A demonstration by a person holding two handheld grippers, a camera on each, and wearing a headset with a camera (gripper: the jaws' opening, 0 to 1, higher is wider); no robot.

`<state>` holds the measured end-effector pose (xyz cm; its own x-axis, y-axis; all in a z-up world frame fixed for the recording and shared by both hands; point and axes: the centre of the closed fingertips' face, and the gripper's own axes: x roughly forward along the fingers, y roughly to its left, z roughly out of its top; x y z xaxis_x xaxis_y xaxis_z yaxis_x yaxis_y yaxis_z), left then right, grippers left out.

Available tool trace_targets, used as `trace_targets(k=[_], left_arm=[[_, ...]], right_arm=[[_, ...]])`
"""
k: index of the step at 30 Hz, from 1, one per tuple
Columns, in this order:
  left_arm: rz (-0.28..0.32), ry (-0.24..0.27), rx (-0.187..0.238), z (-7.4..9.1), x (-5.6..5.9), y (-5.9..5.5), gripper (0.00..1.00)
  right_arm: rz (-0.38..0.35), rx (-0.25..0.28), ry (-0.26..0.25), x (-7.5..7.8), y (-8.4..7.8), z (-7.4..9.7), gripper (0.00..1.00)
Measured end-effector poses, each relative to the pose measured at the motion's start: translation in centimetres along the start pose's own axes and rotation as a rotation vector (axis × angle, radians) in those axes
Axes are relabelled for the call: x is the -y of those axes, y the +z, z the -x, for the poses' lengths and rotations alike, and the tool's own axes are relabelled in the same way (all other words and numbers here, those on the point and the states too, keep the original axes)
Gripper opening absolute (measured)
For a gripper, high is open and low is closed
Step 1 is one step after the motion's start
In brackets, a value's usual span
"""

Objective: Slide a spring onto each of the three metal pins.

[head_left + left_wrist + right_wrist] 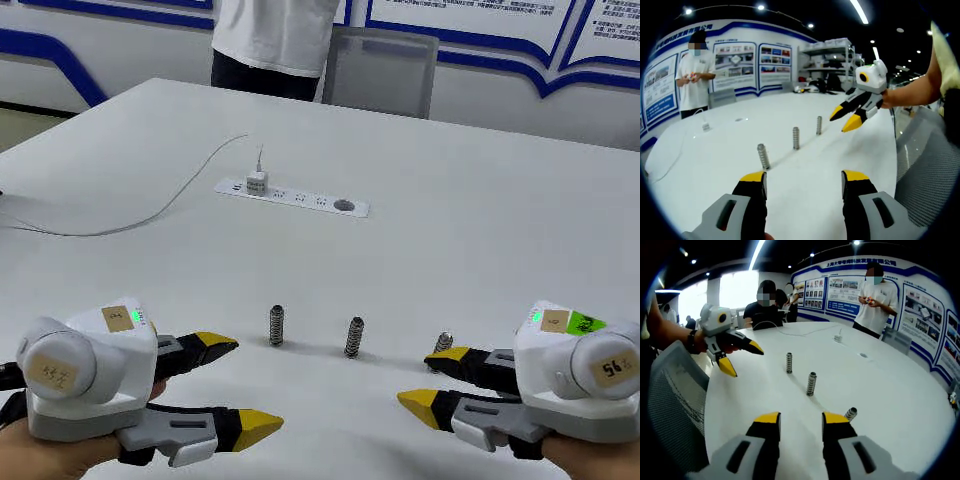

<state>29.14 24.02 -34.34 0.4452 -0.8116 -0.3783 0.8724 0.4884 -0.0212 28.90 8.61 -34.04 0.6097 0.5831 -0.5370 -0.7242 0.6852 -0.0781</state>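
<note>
- White bench [480, 250] carried three springs [354, 337] standing in a row, centre frame.
- Left gripper [255, 385] sat lower left, jaws spread.
- Right gripper [415, 380] sat lower right, jaws spread too.

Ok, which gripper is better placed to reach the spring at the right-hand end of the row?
Right. The right gripper, open and empty, has the right-end spring just beyond its jaw tips; the left gripper sits by the row's opposite end.
</note>
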Motion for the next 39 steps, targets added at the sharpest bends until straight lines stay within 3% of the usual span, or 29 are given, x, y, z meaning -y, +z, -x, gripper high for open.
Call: trace_targets(k=[19,39], left_arm=[[0.009,-0.006,-0.013,-0.2,0.1,-0.5,0.62],[0.022,0.002,-0.014,-0.1,-0.2,-0.8,0.65]], right_arm=[[-0.040,0.006,-0.067,2.2,-2.7,2.7,0.48],[-0.078,0.033,-0.070,1.9,-3.4,3.4,0.62]])
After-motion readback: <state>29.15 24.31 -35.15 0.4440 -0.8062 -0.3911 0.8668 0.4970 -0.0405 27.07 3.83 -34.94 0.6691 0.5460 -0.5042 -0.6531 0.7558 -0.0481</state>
